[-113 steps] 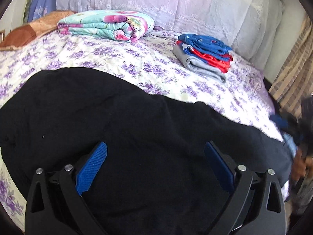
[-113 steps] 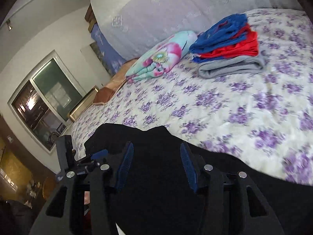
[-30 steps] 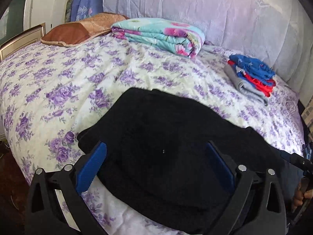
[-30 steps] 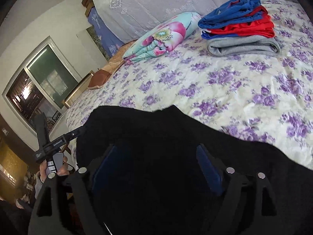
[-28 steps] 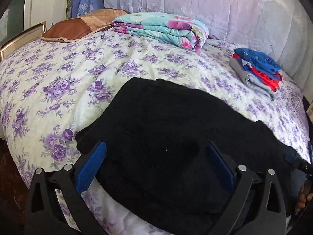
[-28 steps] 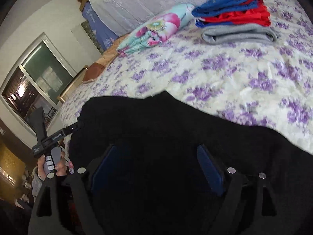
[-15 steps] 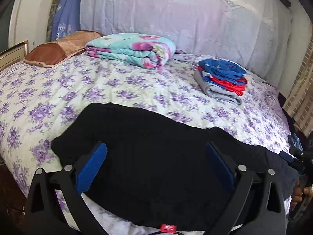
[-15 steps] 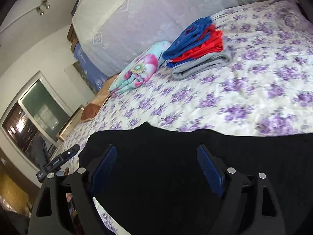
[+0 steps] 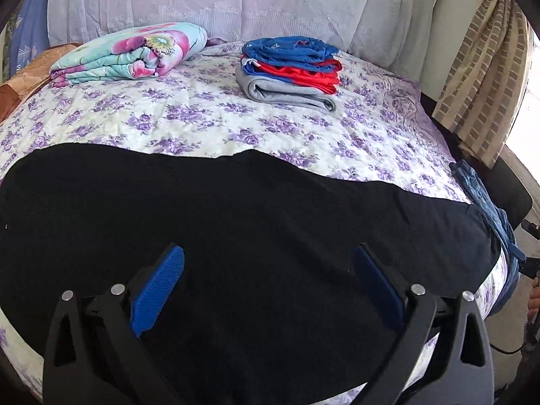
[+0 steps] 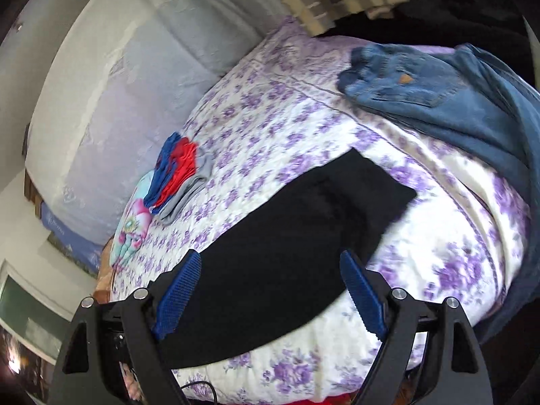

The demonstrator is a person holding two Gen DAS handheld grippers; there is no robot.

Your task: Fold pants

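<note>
The black pants (image 9: 236, 222) lie flat along the near edge of the bed, folded lengthwise into one long band. In the right wrist view the pants (image 10: 297, 236) run from lower left to their leg ends at the upper right. My left gripper (image 9: 270, 287) is open and empty, hovering over the middle of the pants. My right gripper (image 10: 270, 287) is open and empty, above the pants toward the leg end.
The bed has a purple-flowered sheet (image 9: 209, 125). A folded floral blanket (image 9: 135, 54) and a stack of folded blue, red and grey clothes (image 9: 290, 71) lie at the back. Blue jeans (image 10: 438, 91) hang over the bed's right corner. A curtain (image 9: 482, 67) is at right.
Both grippers have swung right along the pants. The left view now faces the middle and right end. The right view has rolled and now shows the leg ends and the jeans.
</note>
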